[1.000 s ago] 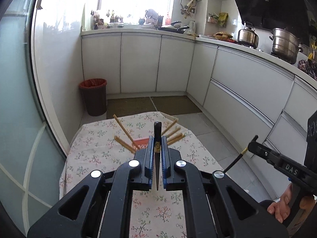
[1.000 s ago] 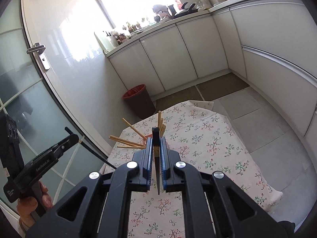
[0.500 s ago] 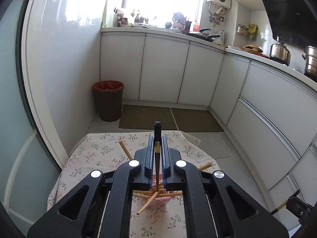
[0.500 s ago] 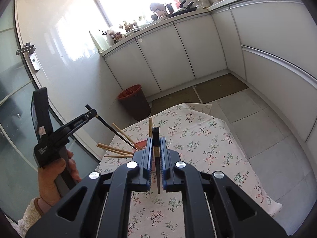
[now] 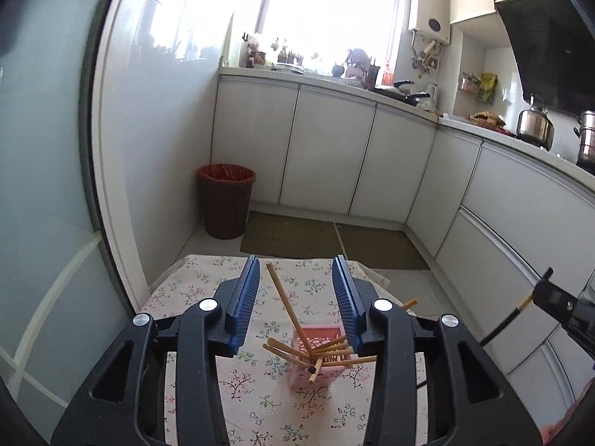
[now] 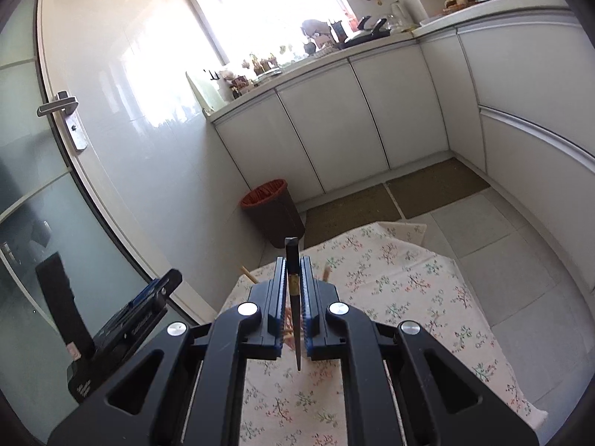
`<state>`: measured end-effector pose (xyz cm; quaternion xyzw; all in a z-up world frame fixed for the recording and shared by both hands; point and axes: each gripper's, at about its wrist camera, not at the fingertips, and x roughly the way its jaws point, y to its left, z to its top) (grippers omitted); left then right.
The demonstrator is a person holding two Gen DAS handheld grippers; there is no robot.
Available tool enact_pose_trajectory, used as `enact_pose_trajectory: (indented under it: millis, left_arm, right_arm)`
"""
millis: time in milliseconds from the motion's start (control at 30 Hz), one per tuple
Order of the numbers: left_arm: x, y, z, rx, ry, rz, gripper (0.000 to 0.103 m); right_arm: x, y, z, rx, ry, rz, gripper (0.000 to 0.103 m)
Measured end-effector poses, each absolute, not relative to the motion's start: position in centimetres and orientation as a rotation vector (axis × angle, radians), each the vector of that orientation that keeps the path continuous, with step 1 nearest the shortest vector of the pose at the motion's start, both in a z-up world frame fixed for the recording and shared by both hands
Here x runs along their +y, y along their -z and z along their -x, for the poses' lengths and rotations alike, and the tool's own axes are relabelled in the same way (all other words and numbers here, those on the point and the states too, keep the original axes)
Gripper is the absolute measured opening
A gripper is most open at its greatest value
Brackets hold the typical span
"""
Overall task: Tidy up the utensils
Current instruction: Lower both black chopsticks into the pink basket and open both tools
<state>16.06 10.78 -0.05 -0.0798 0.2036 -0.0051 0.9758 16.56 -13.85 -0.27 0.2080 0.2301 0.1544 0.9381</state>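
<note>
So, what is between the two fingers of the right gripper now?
A dark chopstick with a gold band stands between the right gripper's closed jaws, seen in the right wrist view; the pink basket lies beyond.

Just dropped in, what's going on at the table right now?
A person with a gripper in each hand is sorting chopsticks into a pink basket on the floral tablecloth. The left gripper hangs over the basket with its jaws opening and nothing between them; a dark-tipped chopstick lies in the basket among the wooden chopsticks leaning out of it. The right gripper is shut on a dark chopstick, not yet at the basket.
</note>
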Motion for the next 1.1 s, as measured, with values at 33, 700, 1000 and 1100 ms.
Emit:
enact_pose_trajectory:
  millis: [33,700,1000,1100]
  left_arm:
    - [11.3,-0.4,-15.5,0.394,0.004,0.167,0.039]
    - [15.7,0.6,-14.4,0.359,-0.073,0.19,0.05]
    - [13.8,-2.5,-11.3,0.31,-0.06,0.157,0.063]
    - [12.3,-4.0,-9.4,0.285,-0.063,0.127,0.074]
  right_arm:
    - [-13.3,-0.4,-17.1,0.456,-0.319,-0.423,0.008]
    - [-4.3,5.3,-26.9,0.441,-0.292,-0.211,0.01]
    - [-6.9,1.1,-21.5,0.392,-0.254,-0.195,0.016]
    - [-8.2,-0.5,-18.3,0.359,-0.215,-0.197,0.033]
